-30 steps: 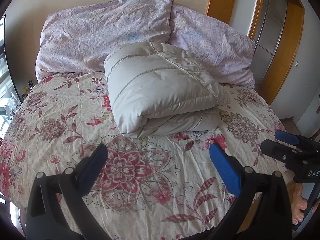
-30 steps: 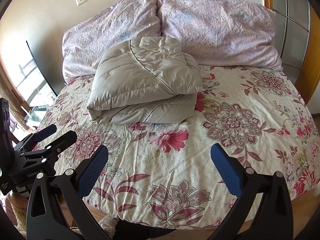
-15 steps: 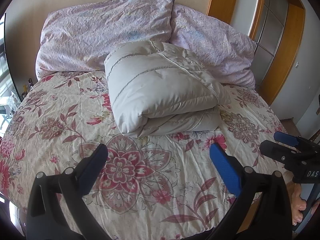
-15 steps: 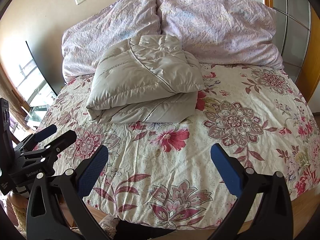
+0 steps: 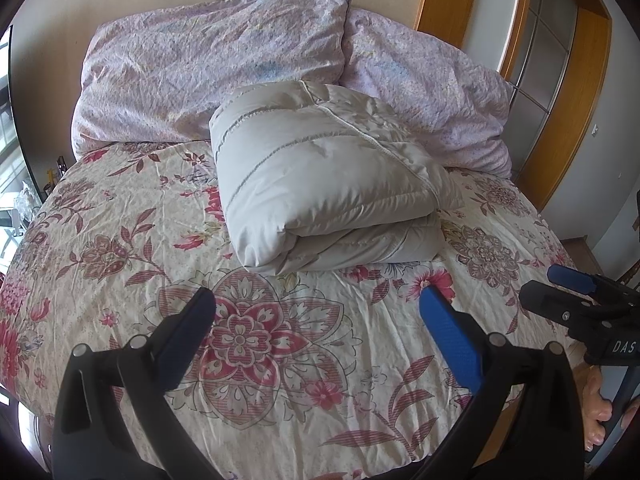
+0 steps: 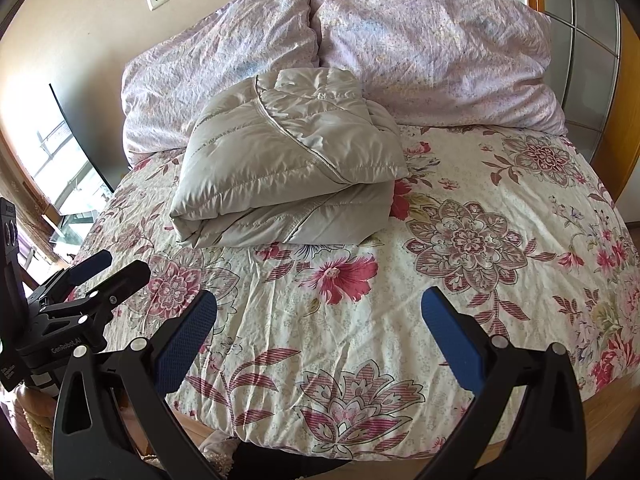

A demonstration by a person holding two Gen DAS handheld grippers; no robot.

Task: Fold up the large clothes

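Note:
A pale grey puffy jacket (image 5: pixel 320 176) lies folded in a thick bundle on the floral bedspread (image 5: pixel 256 344), near the pillows; it also shows in the right wrist view (image 6: pixel 288 168). My left gripper (image 5: pixel 316 312) is open and empty, held over the foot of the bed, well short of the jacket. My right gripper (image 6: pixel 318 316) is open and empty, also over the near part of the bed. The right gripper shows at the right edge of the left wrist view (image 5: pixel 560 292). The left gripper shows at the left of the right wrist view (image 6: pixel 104 272).
Two lilac pillows (image 6: pixel 432 48) lean against the headboard wall behind the jacket. A wooden-framed sliding door (image 5: pixel 552 92) stands to the right of the bed. A window (image 6: pixel 60 184) is to the left. The bed's wooden front edge (image 6: pixel 600 408) runs below my grippers.
Both grippers have drifted very slightly relative to the bed. The jacket has not moved and both grippers stay open.

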